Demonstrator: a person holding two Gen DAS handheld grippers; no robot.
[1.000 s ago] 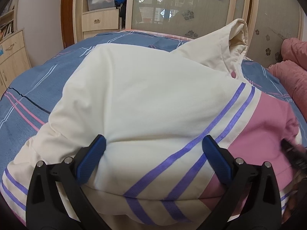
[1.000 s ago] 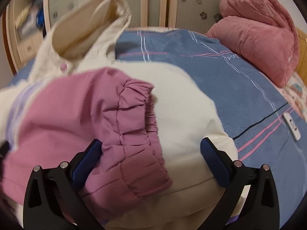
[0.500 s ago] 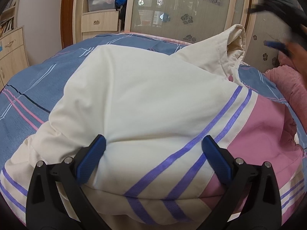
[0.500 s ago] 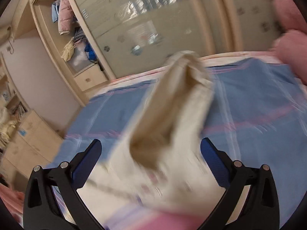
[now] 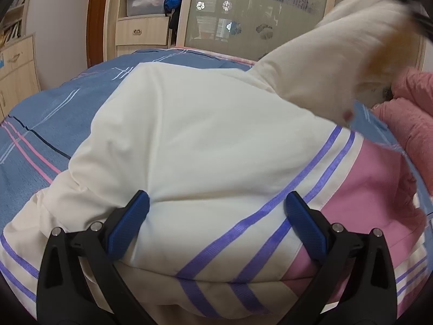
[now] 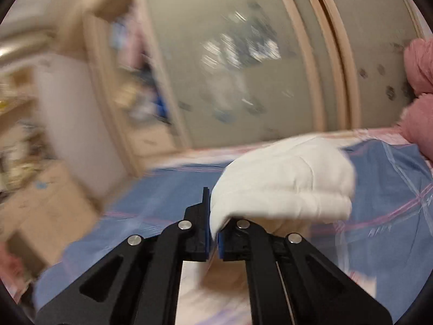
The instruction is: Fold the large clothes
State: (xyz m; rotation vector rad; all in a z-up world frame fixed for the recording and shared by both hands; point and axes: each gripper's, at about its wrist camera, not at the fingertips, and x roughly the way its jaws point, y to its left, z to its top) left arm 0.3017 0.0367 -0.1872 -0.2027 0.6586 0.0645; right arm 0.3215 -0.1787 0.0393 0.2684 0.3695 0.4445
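A cream padded jacket [image 5: 205,140] with purple stripes and a pink panel [image 5: 365,197] lies folded on the bed. My left gripper [image 5: 216,216] is open, its blue pads resting on the jacket's near edge. My right gripper [image 6: 213,233] is shut on the jacket's cream hood [image 6: 284,184] and holds it lifted above the bed. In the left wrist view the hood [image 5: 338,62] rises at the upper right, where the right gripper shows only as a blur.
A blue striped bed cover [image 5: 54,113] lies under the jacket. Pink cushions [image 5: 406,113] sit at the right. A wardrobe with glass sliding doors [image 5: 243,13] and wooden drawers [image 5: 140,29] stands behind the bed.
My right gripper left the pink sleeve, moved up to the hood, closed on it and lifted it. My left gripper stayed open in place.
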